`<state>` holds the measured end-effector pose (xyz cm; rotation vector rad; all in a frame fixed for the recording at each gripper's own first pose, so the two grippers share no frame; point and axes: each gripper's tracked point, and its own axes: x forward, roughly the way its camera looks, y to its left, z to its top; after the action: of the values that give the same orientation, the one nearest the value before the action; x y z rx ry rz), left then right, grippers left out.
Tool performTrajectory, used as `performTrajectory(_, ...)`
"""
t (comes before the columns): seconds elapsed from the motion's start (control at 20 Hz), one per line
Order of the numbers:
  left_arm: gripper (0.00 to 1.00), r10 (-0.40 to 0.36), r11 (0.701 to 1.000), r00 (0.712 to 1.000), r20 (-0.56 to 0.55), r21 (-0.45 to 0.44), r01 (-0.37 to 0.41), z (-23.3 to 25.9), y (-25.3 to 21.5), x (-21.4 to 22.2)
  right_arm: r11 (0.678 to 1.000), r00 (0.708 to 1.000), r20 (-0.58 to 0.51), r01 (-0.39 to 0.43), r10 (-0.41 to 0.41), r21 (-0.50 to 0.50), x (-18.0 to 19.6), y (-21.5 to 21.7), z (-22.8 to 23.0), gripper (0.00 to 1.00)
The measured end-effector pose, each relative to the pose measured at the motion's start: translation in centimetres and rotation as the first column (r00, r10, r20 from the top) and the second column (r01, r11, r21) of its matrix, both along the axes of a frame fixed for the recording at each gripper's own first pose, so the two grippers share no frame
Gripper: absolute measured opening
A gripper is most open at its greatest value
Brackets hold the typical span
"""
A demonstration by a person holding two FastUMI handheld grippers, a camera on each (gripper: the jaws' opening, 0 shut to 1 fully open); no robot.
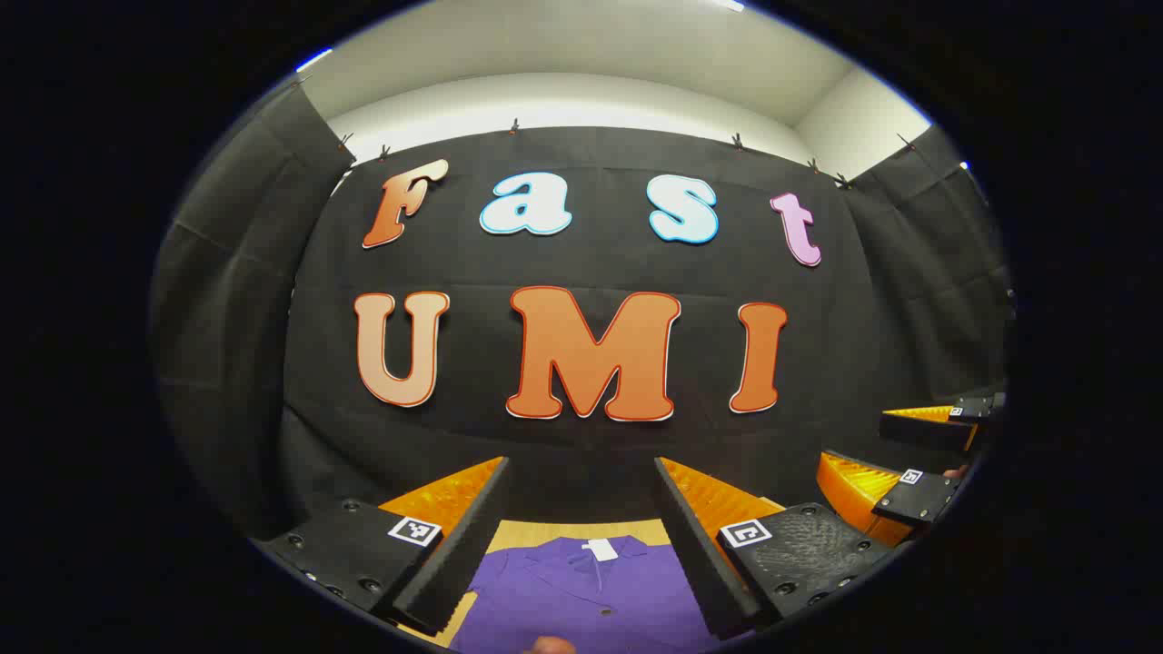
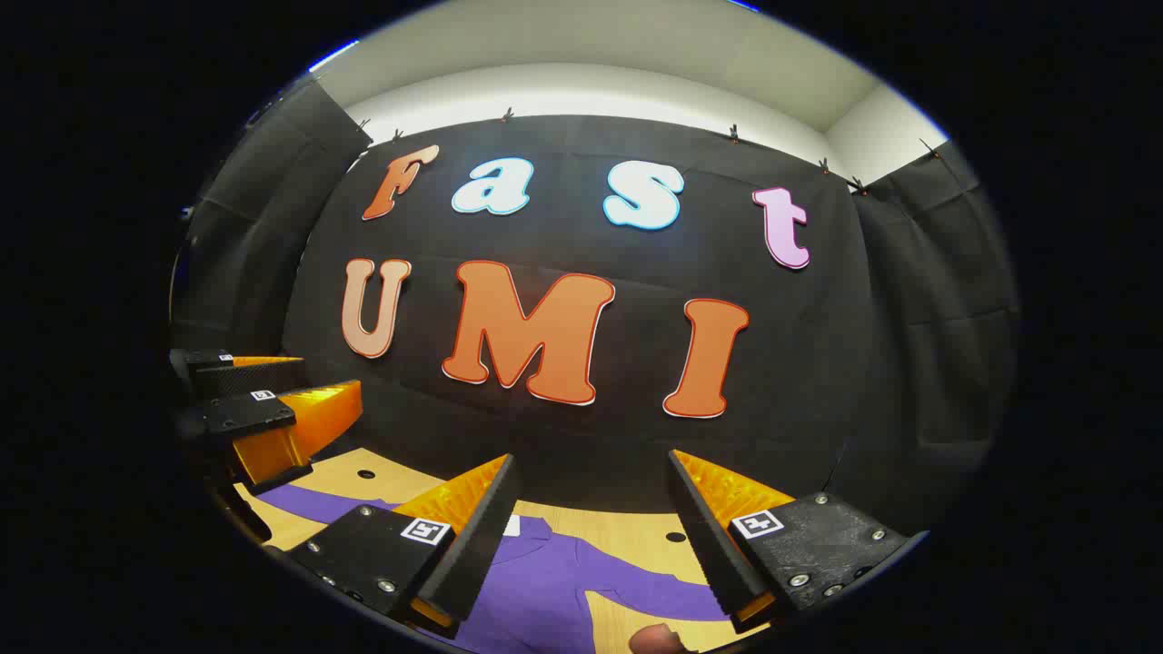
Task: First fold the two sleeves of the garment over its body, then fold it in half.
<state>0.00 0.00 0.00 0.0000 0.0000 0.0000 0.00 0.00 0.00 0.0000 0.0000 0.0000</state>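
A purple garment [image 1: 581,590] lies flat on the wooden table [image 1: 581,530], its collar with a white label [image 1: 601,549] pointing toward the wall. My left gripper [image 1: 581,465] hovers above it, open, with nothing between its fingers. In the right gripper view the garment [image 2: 545,581] spreads one sleeve [image 2: 659,598] to the right and another sleeve [image 2: 300,501] to the left. My right gripper [image 2: 592,459] is open and empty above it. The right gripper [image 1: 859,440] shows at the right of the left gripper view, and the left gripper [image 2: 332,374] at the left of the right gripper view. Both are raised off the cloth.
The light wooden table [image 2: 627,531] has small round holes [image 2: 675,537] near the wall. Black cloth walls close the booth at the back and on both sides. A bit of a hand [image 2: 659,639] shows at the bottom edge.
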Motion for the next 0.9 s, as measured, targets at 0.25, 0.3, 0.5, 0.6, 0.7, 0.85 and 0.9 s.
performTrajectory(0.25, 0.95, -0.007, 1.0, 1.0, 0.022, 0.02, 0.006, 0.4, -0.7, -1.0, 1.0, 1.0, -0.006, 0.0, 0.0, 0.023, -0.1, -0.4, -0.2, 0.96)
performTrajectory(0.3, 0.95, -0.003, 1.0, 1.0, 0.024, 0.022, 0.002, 0.5, -0.4, -1.2, 1.0, 1.0, -0.006, 0.001, -0.001, 0.026, -0.2, -0.5, -0.3, 0.96)
performTrajectory(0.5, 0.94, 0.009, 0.999, 1.0, 0.014, 0.037, -0.01, 0.1, 0.1, -1.5, 0.999, 1.0, -0.02, -0.011, 0.012, 0.032, -0.4, 0.0, -0.9, 0.96)
performTrajectory(0.6, 0.95, 0.017, 0.999, 1.0, 0.014, 0.04, -0.017, 0.1, 0.2, -1.5, 0.999, 1.0, -0.021, -0.019, 0.02, 0.031, -0.4, 0.2, -1.0, 1.0)
performTrajectory(0.7, 0.95, 0.027, 0.999, 0.999, 0.018, 0.043, -0.028, 0.1, 0.4, -1.6, 0.999, 0.999, -0.024, -0.026, 0.026, 0.026, -0.4, 0.2, -1.3, 1.0)
performTrajectory(0.85, 0.95, 0.044, 0.998, 0.999, 0.027, 0.048, -0.045, 0.0, 0.7, -2.0, 0.999, 0.999, -0.021, -0.04, 0.04, 0.031, -0.3, 0.3, -1.3, 0.96)
performTrajectory(0.9, 0.96, 0.044, 0.998, 0.999, 0.025, 0.044, -0.045, -0.1, 0.6, -2.1, 0.999, 0.999, -0.02, -0.044, 0.045, 0.03, -0.3, 0.2, -1.4, 1.0)
